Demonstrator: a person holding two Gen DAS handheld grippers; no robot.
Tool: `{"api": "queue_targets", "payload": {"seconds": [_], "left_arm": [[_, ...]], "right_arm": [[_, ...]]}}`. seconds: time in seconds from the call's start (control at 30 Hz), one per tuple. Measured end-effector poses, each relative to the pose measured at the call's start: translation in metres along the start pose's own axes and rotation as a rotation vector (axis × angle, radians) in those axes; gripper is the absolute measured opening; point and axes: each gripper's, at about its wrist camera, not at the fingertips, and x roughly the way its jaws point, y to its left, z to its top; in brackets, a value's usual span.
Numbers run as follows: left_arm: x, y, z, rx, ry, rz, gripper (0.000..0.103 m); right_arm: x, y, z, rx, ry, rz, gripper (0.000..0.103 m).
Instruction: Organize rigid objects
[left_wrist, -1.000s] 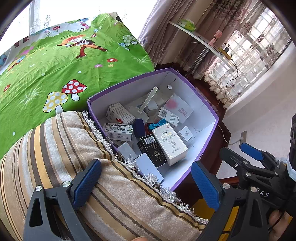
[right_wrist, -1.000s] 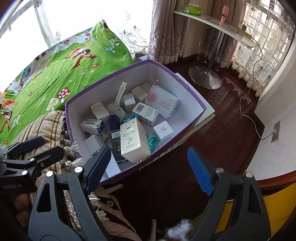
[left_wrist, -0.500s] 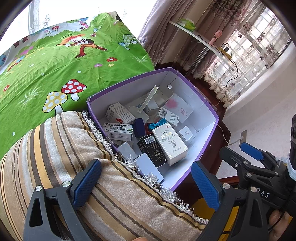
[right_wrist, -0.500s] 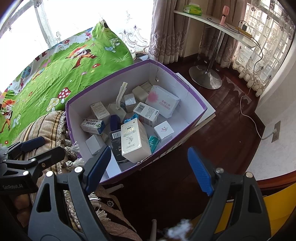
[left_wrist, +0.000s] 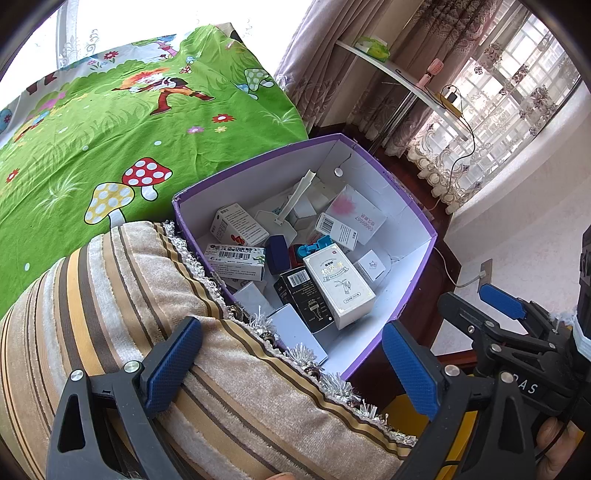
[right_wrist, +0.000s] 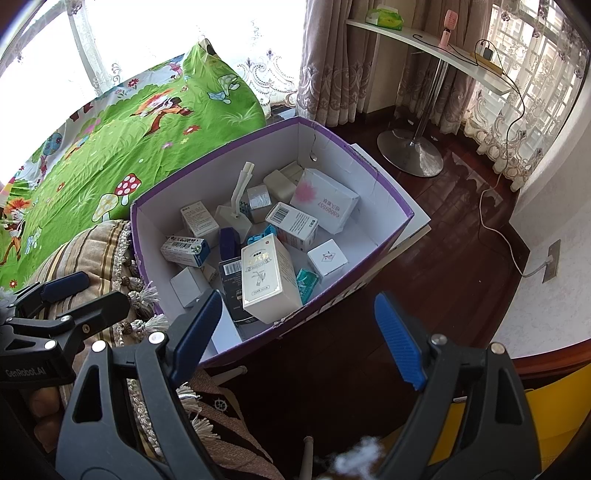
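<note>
Left wrist view: purple box (left_wrist: 388, 325) with white inside sits between the striped cushion (left_wrist: 110, 332) and the dark wood floor (right_wrist: 461, 229), its far edge against the green mushroom-print bed (left_wrist: 110, 147). Contents are a loose pile, nothing stacked neatly:
- tall white carton (left_wrist: 338, 286) with gold print on top, tilted, leaning over a black carton (left_wrist: 304, 297) with a barcode
- white box with pink blotch (right_wrist: 325, 201) toward the far right corner, a barcode carton (right_wrist: 293, 221) just in front of it
- small white cube box (right_wrist: 327, 256) near the right wall, teal packet (right_wrist: 306, 282) beside the tall carton
- dark blue box (left_wrist: 277, 253), two medicine cartons (left_wrist: 236, 258) on the left side, a white plastic stick-shaped part (left_wrist: 295, 201) propped upright in the middle
- plain white boxes (left_wrist: 295, 330) at the near edge, partly hidden by the cushion's tinsel fringe

Left hand-held gripper (left_wrist: 291, 365): jaws spread wide, nothing between them, hovering over the cushion, short of the box's near edge. Right hand-held gripper (right_wrist: 295, 336): jaws spread wide, empty, over the box's near right corner and the floor.

Around: white shelf-like surface (right_wrist: 424, 37) on a chrome pedestal by the curtains, carrying a green pack, pink item and a charger; a cable runs from a wall socket (right_wrist: 552, 260) across the floor. Something yellow (right_wrist: 546, 413) sits at the lower right edge; cannot tell what it is.
</note>
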Motion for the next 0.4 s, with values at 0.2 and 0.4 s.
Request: {"api": "queue_targets", "payload": {"seconds": [0.2, 0.4], "left_arm": [[0.0001, 0.0003, 0.0008, 0.0, 0.001, -0.003, 0.099], [0.001, -0.0006, -0.0044, 0.011, 0.001, -0.009, 0.1]], "right_arm": [[0.0005, -0.0003, -0.0001, 0.0, 0.002, 0.0, 0.087], [0.0004, -0.0014, -0.0023, 0.004, 0.002, -0.002, 0.087]]}}
